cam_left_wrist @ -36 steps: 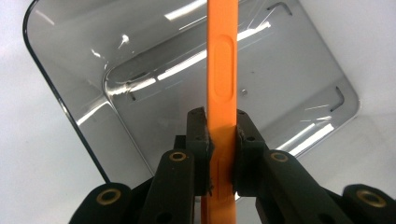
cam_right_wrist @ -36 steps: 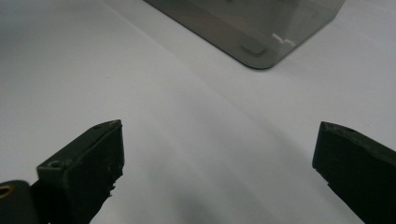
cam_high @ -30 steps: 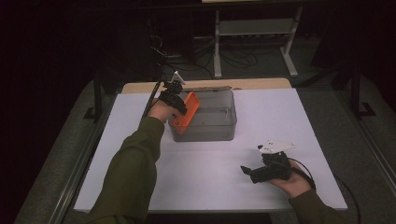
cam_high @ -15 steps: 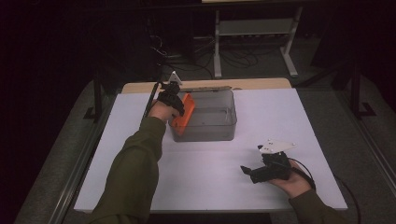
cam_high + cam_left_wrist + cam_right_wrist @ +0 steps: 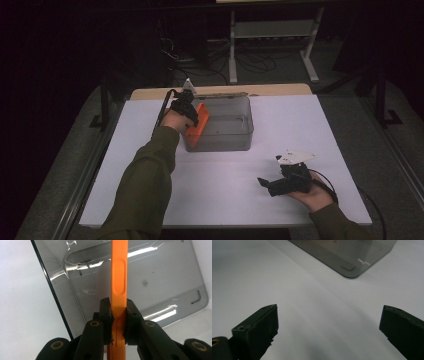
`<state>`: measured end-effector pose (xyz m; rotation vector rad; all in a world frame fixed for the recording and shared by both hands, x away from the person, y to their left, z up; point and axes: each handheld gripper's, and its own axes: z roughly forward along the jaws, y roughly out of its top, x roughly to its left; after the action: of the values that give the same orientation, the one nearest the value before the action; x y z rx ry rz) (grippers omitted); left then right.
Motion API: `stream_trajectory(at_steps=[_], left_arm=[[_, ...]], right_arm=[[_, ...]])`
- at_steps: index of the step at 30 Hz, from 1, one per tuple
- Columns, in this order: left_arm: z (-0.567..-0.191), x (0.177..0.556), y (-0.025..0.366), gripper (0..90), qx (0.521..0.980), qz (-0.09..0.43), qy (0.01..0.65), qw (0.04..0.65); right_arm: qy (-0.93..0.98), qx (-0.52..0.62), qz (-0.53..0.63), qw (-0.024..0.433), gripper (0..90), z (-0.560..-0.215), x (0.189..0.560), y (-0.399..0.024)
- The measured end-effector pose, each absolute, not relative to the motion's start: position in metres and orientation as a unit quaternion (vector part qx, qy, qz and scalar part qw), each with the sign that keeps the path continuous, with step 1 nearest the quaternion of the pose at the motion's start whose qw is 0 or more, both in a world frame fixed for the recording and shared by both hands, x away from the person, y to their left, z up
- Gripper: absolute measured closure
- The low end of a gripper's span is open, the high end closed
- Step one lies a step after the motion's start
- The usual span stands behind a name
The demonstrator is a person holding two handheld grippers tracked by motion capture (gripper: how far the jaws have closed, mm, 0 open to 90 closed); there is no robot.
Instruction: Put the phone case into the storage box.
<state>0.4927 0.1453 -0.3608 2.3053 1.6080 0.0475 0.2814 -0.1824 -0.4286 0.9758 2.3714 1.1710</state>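
left gripper [image 5: 117, 312] clenched on orange plastic piece [image 5: 119, 277], edge-on above clear bin [image 5: 225, 131] by table's far edge | right gripper [image 5: 270, 186] released, empty | piece looks light, stiff, smooth; grip flat faces mid-length

From my remote seat, I see a white rectangular table top [image 5: 300, 125] lit from above, bright against a room that is otherwise very dark. A pale wooden strip [image 5: 280, 90] runs along its far edge at twelve o'clock. Grey speckled floor [image 5: 395, 150] borders the table at three and nine o'clock. Beyond the far edge, at about one o'clock, stands a light grey metal shelf frame [image 5: 272, 35] on splayed feet, with black cables [image 5: 250, 60] tangled on the floor around it. Dark metal rails [image 5: 80, 180] flank the table at nine o'clock.
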Motion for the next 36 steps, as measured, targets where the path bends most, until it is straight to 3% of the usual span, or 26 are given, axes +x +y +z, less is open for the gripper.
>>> stream_trajectory(at_steps=[19,36], left_arm=[[-0.3613,0.4926,0.1448,78.0,0.811,0.017,0.562,0.163],[-0.354,0.502,0.1476,71.3,0.803,0.031,0.567,0.182]], right_arm=[[0.83,0.341,0.411,0.162,1.8,-0.4282,0.2814,-0.1824],[0.83,0.341,0.411,0.162,1.7,-0.4282,0.2814,-0.1824]])
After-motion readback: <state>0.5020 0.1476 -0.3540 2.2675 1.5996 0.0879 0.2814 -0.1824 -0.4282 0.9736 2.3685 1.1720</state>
